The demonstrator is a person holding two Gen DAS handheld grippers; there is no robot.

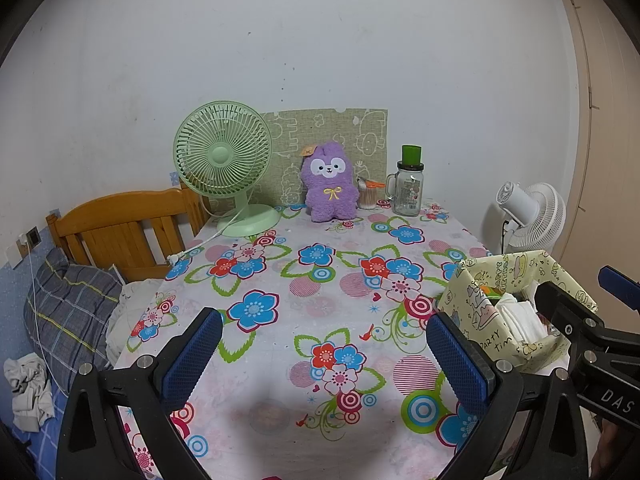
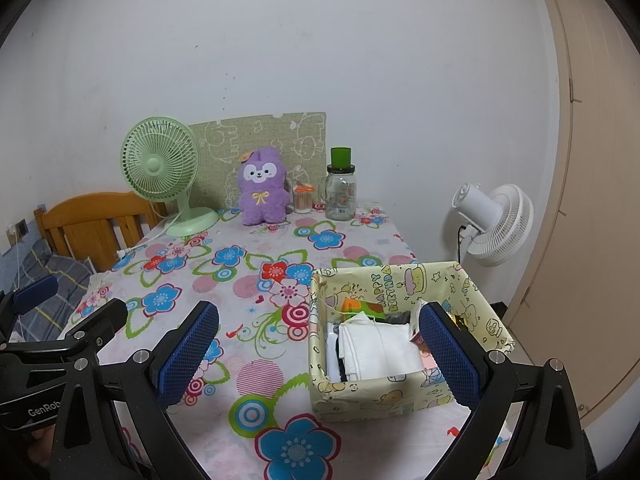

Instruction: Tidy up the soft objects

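A purple plush toy [image 1: 330, 186] sits upright at the far edge of the flowered table [image 1: 280, 280]; it also shows in the right wrist view [image 2: 262, 192]. A yellow patterned box [image 2: 404, 390] at the near right holds folded white cloth [image 2: 380, 346] and small items; it shows in the left wrist view too [image 1: 476, 312]. My left gripper [image 1: 324, 354] is open and empty over the near table. My right gripper [image 2: 318, 352] is open and empty, its right finger over the box.
A green desk fan [image 1: 224, 160] stands far left with its cord on the table. A glass jar with green lid [image 1: 409, 190] and a small cup [image 1: 367, 196] stand beside the plush. A white fan [image 2: 494, 222], a wooden headboard [image 1: 120, 224] and a pillow [image 1: 68, 312] flank the table.
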